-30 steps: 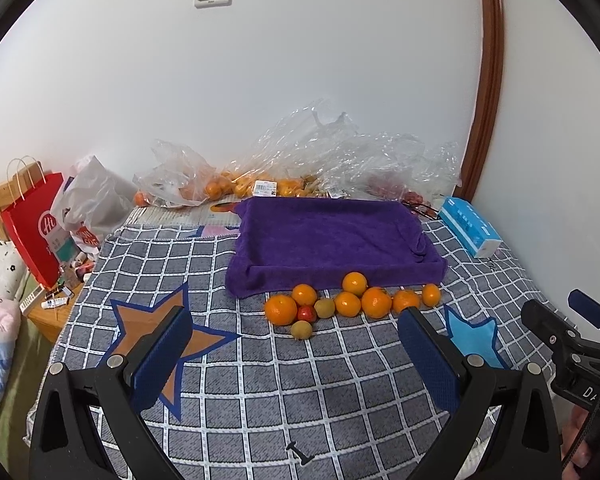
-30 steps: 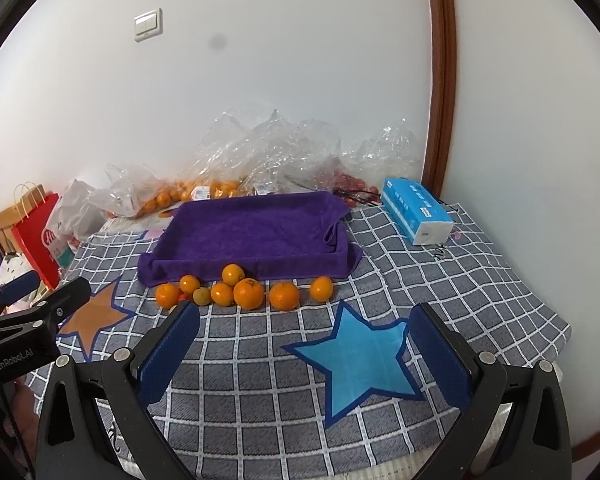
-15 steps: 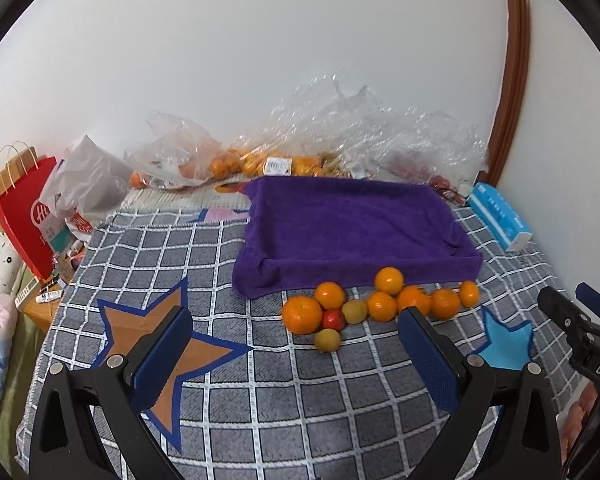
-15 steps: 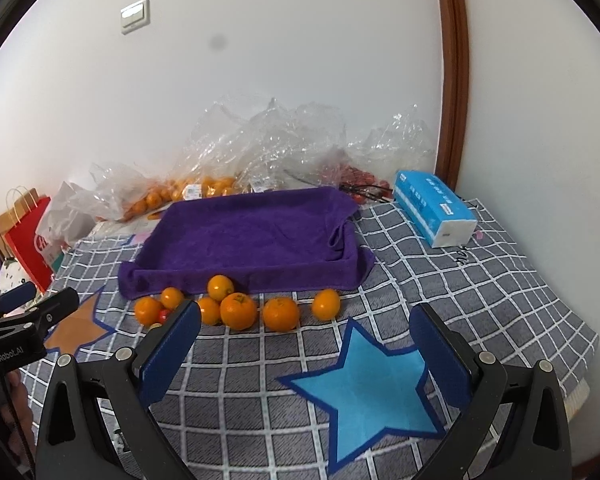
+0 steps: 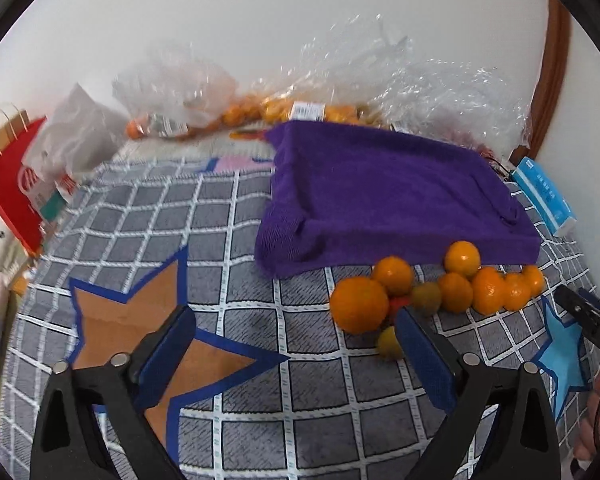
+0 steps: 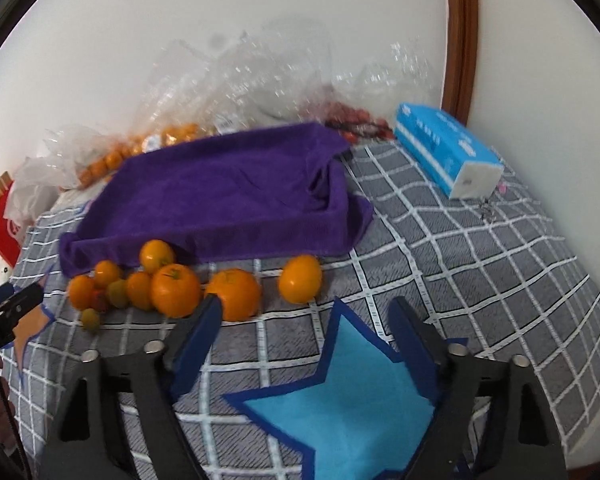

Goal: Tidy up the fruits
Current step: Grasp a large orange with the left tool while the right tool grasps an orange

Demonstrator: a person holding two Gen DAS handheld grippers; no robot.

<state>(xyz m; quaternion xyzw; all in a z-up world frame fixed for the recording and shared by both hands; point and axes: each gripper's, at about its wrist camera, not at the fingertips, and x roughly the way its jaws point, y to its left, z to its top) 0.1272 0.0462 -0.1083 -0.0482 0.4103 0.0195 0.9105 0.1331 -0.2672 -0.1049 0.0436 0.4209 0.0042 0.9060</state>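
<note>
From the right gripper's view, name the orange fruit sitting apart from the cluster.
The rightmost orange, alone before the purple towel; a clear gap separates it from the others, which touch one another.

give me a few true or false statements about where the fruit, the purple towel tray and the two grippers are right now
1. The purple towel-lined tray holds several oranges. False: it holds no fruit; the loose oranges lie on the grey checked cloth in front of it.
2. The left gripper is open and empty. True.
3. The right gripper is shut on an orange. False: it is open, holding nothing.
4. A blue tissue pack lies to the right of the tray. True.
5. A small red fruit sits among the oranges. True.
</note>
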